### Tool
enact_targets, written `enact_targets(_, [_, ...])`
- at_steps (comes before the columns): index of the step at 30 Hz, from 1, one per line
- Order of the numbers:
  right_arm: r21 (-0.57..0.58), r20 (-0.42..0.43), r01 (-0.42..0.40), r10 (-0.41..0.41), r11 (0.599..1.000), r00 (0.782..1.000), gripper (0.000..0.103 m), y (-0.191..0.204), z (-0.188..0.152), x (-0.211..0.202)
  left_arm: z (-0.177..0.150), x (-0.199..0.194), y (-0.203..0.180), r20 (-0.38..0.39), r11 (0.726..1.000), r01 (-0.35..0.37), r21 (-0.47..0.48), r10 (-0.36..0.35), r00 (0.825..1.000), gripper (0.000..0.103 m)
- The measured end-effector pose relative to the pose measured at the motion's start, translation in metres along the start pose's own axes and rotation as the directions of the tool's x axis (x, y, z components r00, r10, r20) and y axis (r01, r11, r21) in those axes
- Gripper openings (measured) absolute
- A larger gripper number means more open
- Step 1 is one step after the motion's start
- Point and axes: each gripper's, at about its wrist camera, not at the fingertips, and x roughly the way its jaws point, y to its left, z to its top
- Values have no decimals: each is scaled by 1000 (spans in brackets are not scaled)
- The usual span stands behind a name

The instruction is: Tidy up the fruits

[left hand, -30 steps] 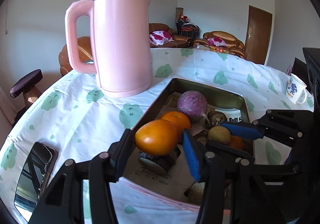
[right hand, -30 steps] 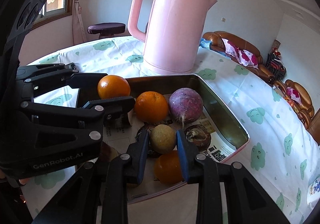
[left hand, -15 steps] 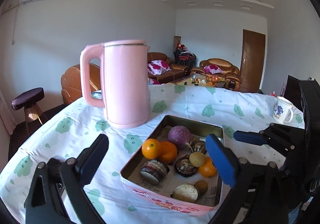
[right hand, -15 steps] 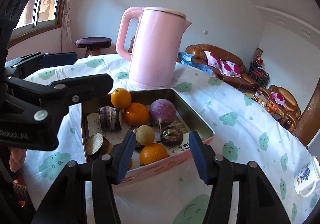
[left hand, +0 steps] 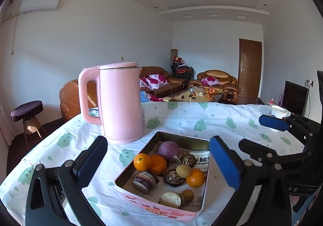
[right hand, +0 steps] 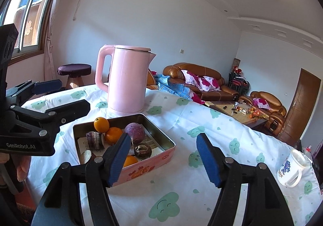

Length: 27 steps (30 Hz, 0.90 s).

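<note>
Since those oranges [left hand: 142, 161] are round, firm and a bit slick, we'd take one across its widest part with an easy squeeze, and the purple fruit [left hand: 168, 150] is probably heavier. Everything sits in the pink tin [left hand: 153, 208] on the desk [left hand: 222, 125] by the kettle [left hand: 119, 102]: three oranges, two small tan round fruits, some cut pieces, on newspaper. Our left gripper [left hand: 157, 165] has its fingers [left hand: 224, 163] wide and empty above the tin, while the right gripper [right hand: 163, 159] is opening with nothing between them.
</note>
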Motion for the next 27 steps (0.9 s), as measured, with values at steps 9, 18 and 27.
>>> enact_targets(9, [3, 29, 6, -7, 1000, 1000, 70, 2, -1, -8, 0, -2, -3, 0, 1000, 21, -13, -21, 1000, 103])
enact_targets(18, [11, 58, 10, -10, 1000, 998, 75, 0, -2, -14, -2, -2, -5, -10, 1000, 1, -2, -1, 1000, 103])
enact_targets(27, [9, 64, 10, -10, 1000, 998, 75, 0, -3, -16, -4, -1, -8, -17, 1000, 4, 12, -4, 1000, 103])
